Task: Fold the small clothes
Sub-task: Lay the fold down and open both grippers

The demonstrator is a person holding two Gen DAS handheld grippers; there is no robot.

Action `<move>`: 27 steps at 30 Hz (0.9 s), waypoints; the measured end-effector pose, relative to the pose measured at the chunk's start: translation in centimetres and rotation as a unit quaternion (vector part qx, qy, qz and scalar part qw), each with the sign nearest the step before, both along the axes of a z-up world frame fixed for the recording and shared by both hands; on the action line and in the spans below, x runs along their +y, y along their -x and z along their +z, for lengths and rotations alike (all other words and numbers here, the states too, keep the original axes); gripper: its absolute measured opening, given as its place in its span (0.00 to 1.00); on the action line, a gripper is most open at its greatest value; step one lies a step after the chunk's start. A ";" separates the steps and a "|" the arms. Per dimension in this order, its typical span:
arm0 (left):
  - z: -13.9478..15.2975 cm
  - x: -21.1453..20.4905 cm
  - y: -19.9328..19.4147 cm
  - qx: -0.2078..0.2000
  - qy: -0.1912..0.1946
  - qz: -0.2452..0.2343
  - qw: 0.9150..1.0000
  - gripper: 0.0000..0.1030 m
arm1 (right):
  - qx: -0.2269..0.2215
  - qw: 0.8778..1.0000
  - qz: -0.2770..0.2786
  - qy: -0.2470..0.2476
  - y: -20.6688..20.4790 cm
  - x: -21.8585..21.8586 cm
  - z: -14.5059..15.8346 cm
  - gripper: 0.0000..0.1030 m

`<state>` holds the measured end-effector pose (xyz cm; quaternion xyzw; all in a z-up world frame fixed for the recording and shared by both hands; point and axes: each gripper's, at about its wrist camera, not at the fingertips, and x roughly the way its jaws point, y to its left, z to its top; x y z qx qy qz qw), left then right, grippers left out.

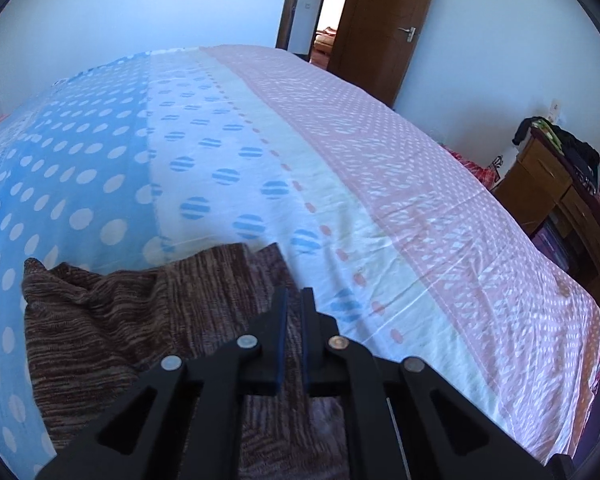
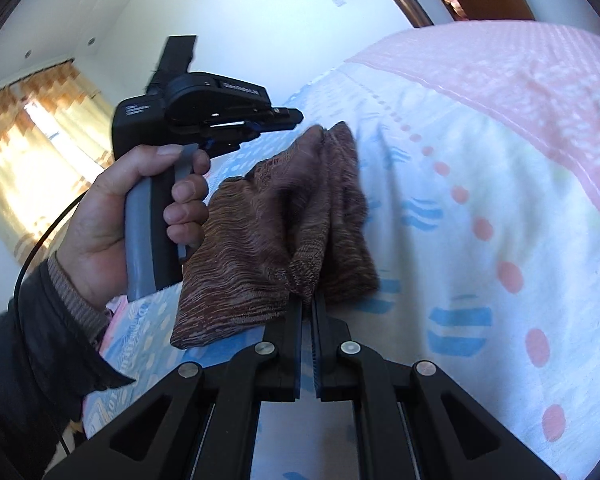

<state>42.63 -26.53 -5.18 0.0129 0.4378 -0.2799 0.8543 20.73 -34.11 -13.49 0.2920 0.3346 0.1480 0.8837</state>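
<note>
The right gripper (image 2: 307, 300) has its jaws drawn narrow and clamped on a fold of the brown knit garment (image 2: 276, 232), the cloth pinched right at the tips and rising away from them in a peaked ridge. The left gripper (image 1: 295, 296) likewise has its jaws nearly together; in its own view the knit lies under and between the tips, though the pinch itself is hard to make out there. Seen from the right wrist view, the left gripper (image 2: 288, 118) points level across the bed with its tips at the garment's far corner, and the left hand (image 2: 140, 216) wraps the grey handle, fingers (image 2: 186, 190) curled over the trigger, a dark sleeve (image 2: 28, 344) with a ribbed cuff behind it and a black cable trailing down.

The garment sits near the closer edge of the bed (image 1: 340, 168), on the blue and white dotted bands of the bedsheet (image 1: 440, 208). Beyond it the sheet runs wide and bare toward the far wall, with the pink band to the right ending at the bed's edge.

The knit is a streaky brown and tan, doubled over itself, bunched into loose creases, one corner (image 1: 32, 266) standing up at the left.
</note>
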 end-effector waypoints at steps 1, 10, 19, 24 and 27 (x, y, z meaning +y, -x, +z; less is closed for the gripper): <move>0.1 -0.2 0.4 -0.001 -0.003 -0.007 1.000 0.09 | 0.002 1.000 -0.005 -0.001 0.0 -0.2 -0.1 0.03; 0.0 7.2 5.8 -0.086 -0.078 0.009 0.993 0.67 | -0.002 0.999 -0.028 -0.020 0.5 -1.3 -0.2 0.06; -4.5 16.4 8.6 -0.079 -0.074 0.086 0.990 0.81 | -0.044 0.997 -0.029 0.057 -1.9 -1.2 4.6 0.32; -5.8 16.6 8.6 -0.059 -0.041 0.093 0.993 0.89 | -0.014 0.992 0.023 0.120 -10.1 0.5 6.3 0.38; -5.9 16.4 8.5 -0.062 -0.038 0.087 0.994 0.95 | 0.023 0.991 0.041 0.128 -15.5 1.0 5.8 0.38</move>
